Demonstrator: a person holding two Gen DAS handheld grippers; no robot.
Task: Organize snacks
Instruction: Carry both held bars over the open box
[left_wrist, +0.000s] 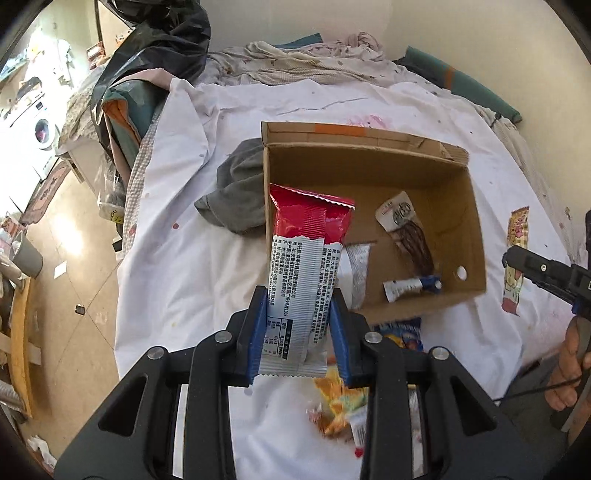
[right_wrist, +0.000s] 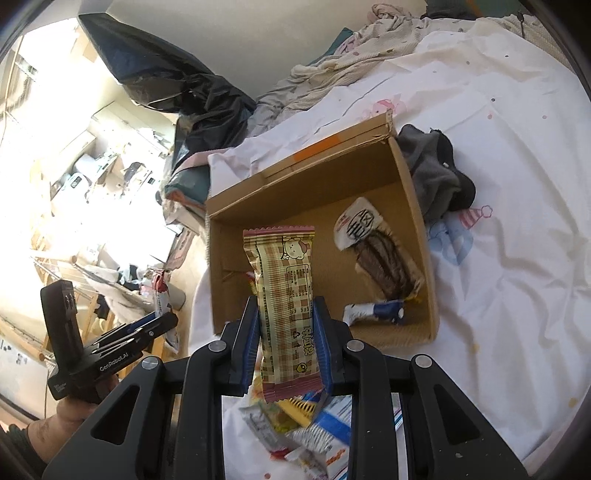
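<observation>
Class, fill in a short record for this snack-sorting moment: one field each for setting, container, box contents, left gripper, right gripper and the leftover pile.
setting: white printed bedsheet
container: open brown cardboard box
box contents: brown-and-white wrapped snack, small blue-and-white packet, a silver wrapper
left gripper: shut on red-and-silver snack packet, held above the box's near edge
right gripper: shut on tan plaid cartoon snack packet, over the box
leftover pile: loose mixed snack packets on the sheet in front of the box

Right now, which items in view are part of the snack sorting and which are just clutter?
Job:
red-and-silver snack, in left gripper
plaid snack, in right gripper
cardboard box
loose snack pile

Clutter:
grey cloth
black bag
bedding heap
</observation>
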